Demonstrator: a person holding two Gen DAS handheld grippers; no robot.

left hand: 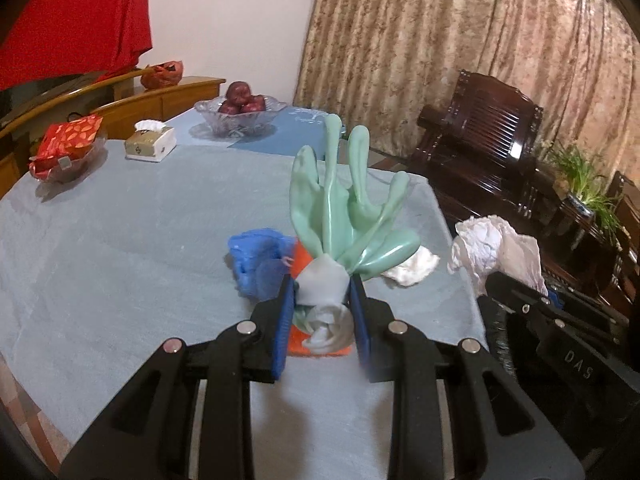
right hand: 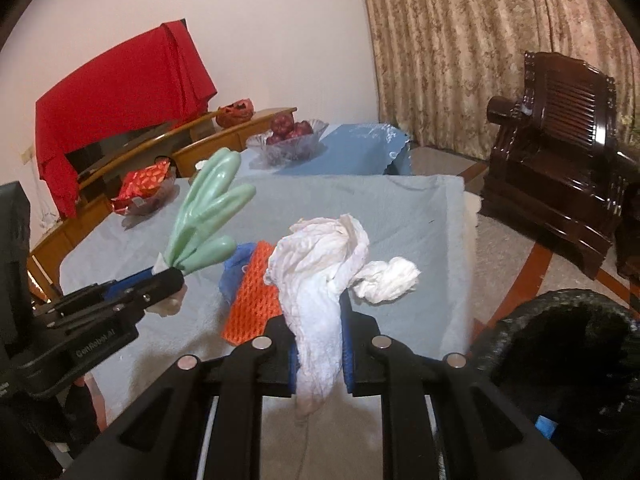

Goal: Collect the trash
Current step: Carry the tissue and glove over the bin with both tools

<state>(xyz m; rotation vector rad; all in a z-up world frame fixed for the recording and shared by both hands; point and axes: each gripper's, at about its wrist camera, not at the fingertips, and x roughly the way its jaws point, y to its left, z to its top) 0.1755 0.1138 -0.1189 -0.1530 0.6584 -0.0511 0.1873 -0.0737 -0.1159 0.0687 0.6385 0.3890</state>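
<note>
Left hand-held gripper [left hand: 320, 304] clamps green glove [left hand: 352, 200]; right hand-held gripper [right hand: 320, 344] pinches white tissue [right hand: 320, 272] near table edge [right hand: 460, 240].

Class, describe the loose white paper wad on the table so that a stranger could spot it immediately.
Start at the grey-blue tablecloth and go to its near right part, by the edge. The paper wad lies there, right of the orange mesh pad. Unlike the white tissue in the right gripper, it is small, balled up and held by nothing.
</note>
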